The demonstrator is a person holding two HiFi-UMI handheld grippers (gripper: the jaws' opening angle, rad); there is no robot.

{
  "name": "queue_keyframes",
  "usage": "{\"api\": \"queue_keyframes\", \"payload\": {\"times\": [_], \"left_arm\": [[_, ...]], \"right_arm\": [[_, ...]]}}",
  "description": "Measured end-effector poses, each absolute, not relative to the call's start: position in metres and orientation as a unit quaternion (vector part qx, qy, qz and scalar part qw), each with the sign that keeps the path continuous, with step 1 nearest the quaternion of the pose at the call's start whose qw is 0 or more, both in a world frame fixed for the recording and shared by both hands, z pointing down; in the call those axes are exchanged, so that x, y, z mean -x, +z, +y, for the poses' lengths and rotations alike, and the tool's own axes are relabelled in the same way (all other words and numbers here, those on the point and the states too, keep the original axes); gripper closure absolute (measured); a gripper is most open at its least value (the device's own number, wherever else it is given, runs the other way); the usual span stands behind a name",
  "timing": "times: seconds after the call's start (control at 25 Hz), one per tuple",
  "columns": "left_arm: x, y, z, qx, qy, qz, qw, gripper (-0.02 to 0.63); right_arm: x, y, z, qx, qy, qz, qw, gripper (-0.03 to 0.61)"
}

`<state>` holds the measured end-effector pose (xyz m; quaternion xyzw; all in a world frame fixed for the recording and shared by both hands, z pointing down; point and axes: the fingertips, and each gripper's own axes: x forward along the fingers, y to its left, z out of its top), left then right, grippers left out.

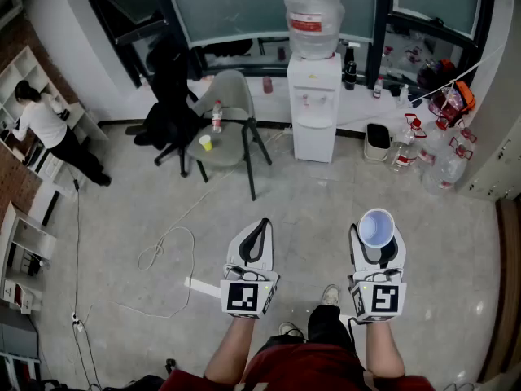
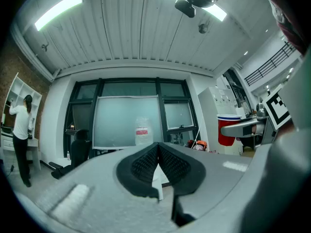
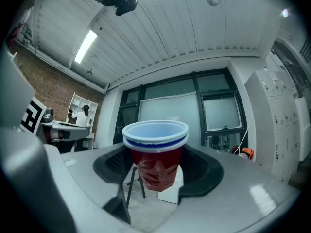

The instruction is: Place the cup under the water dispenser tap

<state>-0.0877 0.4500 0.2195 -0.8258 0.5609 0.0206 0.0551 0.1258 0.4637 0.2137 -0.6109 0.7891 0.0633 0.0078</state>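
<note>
Right gripper view shows the cup (image 3: 155,152) upright, pinched between the right gripper's (image 3: 156,169) fingers (image 3: 114,161).

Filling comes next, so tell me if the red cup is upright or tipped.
Upright: the cup sits mouth-up, rim level, in the right claw.

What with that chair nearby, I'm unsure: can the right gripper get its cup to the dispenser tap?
Probably yes, after walking closer. The right gripper holds the cup upright, and bare floor leads to the dispenser; the chair stands left, clear of the tap.
</note>
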Motion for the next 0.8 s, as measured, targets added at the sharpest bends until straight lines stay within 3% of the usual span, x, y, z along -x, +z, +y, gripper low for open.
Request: {"api": "queue_keyframes", "payload": {"times": [0.8], "left_arm": [[-0.002, 0.236, 0.329, 0.826, 0.014, 0.562, 0.034, 0.612]], "right_arm": [[-0.205, 0.241, 0.342, 0.604, 0.039, 0.796, 0.005, 0.29]]}}
